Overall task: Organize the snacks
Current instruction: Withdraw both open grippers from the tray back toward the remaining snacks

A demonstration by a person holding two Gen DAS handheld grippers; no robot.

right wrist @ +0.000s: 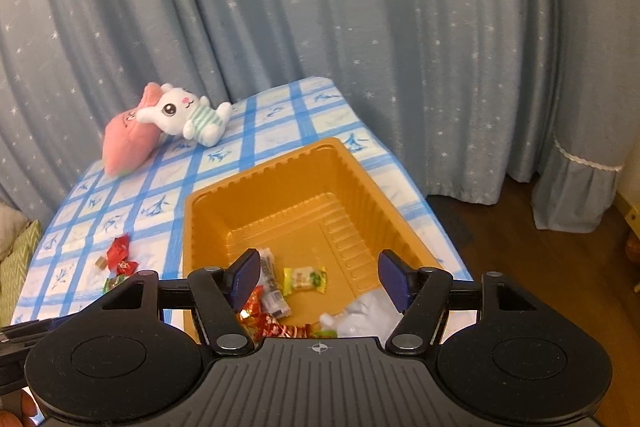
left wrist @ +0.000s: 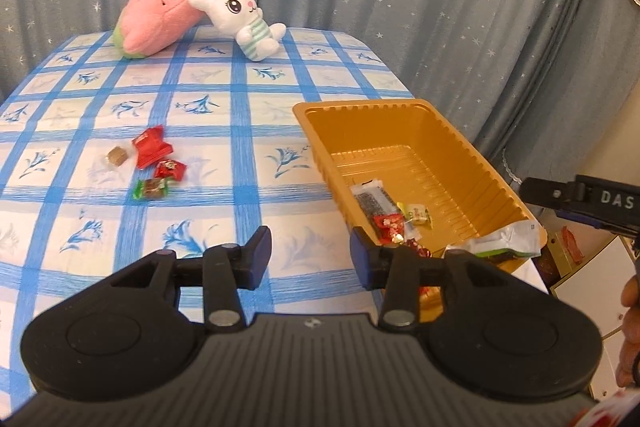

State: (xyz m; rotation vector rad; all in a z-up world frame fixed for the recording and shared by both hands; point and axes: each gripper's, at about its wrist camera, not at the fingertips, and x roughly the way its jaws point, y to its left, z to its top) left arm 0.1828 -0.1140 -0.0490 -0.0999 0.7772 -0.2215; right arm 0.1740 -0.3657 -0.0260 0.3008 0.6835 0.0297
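Note:
A golden plastic tray (left wrist: 400,105) stands on the right side of the blue-checked table. It holds a black-and-white bar (left wrist: 372,201), a yellow-green candy (left wrist: 418,213), red candies (left wrist: 390,225) and a white pouch (left wrist: 508,239). Loose on the cloth to the left lie a red packet (left wrist: 152,147), a brown candy (left wrist: 116,155), a small red candy (left wrist: 170,169) and a green-wrapped candy (left wrist: 152,189). My left gripper (left wrist: 311,243) is open and empty, just left of the tray's near corner. My right gripper (right wrist: 319,267) is open above the tray's near end (right wrist: 280,163), over the yellow-green candy (right wrist: 304,279) and the white pouch (right wrist: 368,315), holding nothing.
A pink plush (left wrist: 156,23) and a white rabbit plush (left wrist: 244,23) lie at the table's far edge. Grey-blue star curtains (right wrist: 360,27) hang behind. The table's right edge drops to a wooden floor (right wrist: 520,247). A hand (left wrist: 630,339) shows at the right.

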